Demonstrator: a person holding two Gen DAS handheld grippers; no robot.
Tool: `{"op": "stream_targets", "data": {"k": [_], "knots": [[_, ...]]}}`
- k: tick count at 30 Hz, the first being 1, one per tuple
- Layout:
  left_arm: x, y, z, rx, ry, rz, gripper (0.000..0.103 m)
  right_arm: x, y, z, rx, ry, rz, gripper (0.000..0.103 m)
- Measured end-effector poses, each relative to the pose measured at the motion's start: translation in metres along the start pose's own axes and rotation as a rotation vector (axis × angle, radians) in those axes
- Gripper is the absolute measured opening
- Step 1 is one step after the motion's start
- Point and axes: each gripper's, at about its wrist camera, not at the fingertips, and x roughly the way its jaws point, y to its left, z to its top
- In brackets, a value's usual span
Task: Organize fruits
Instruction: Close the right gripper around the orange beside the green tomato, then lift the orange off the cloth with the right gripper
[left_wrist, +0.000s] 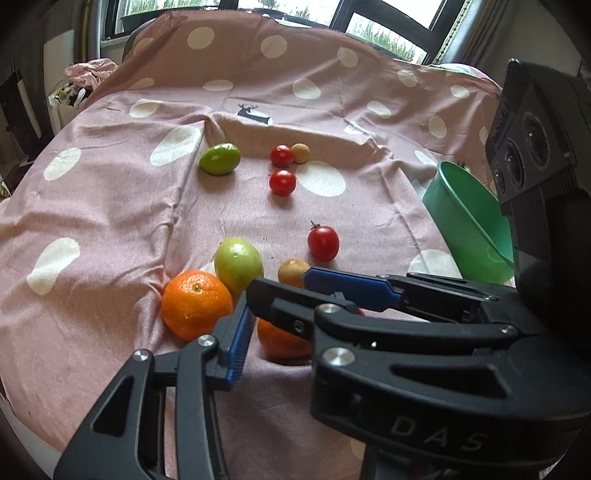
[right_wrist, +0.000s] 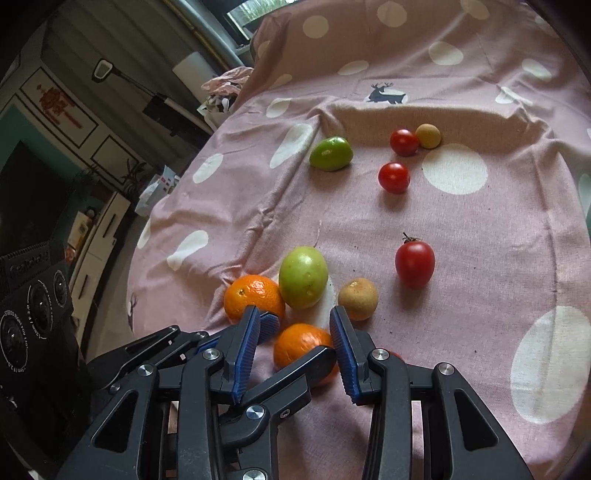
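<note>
Fruits lie on a pink dotted cloth (left_wrist: 110, 206). In the right wrist view my right gripper (right_wrist: 299, 347) is open, its blue pads on either side of an orange (right_wrist: 299, 347). A second orange (right_wrist: 253, 295), a green fruit (right_wrist: 303, 277) and a small tan fruit (right_wrist: 357, 298) lie just beyond. A red tomato (right_wrist: 414, 264) sits to the right. In the left wrist view my left gripper (left_wrist: 273, 314) is open; the right gripper's fingers (left_wrist: 332, 306) cross in front of it over the same orange (left_wrist: 280, 339). A green bowl (left_wrist: 469, 221) stands at the right.
Farther back lie a green fruit (left_wrist: 219, 158), two red tomatoes (left_wrist: 282, 182) and a tan fruit (left_wrist: 301, 152). The cloth (right_wrist: 480, 229) is creased and rises over a hump at the back. Windows are behind; furniture is off the left edge.
</note>
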Motion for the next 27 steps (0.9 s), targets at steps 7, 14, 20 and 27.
{"op": "stream_targets", "data": {"k": [7,14,20,27], "knots": [[-0.016,-0.013,0.006,0.035,-0.074,-0.009,0.040,-0.028,0.009,0.001,-0.039,-0.093,-0.019,0.043],[-0.030,-0.028,0.010,0.067,-0.127,-0.008,0.040,-0.047,0.012,0.003,-0.053,-0.146,-0.025,0.043],[-0.043,-0.046,0.016,0.111,-0.179,-0.001,0.040,-0.069,0.014,0.003,-0.072,-0.208,-0.031,0.043],[-0.047,-0.064,0.022,0.148,-0.200,0.000,0.040,-0.091,0.006,0.002,-0.061,-0.262,-0.026,0.043]]}}
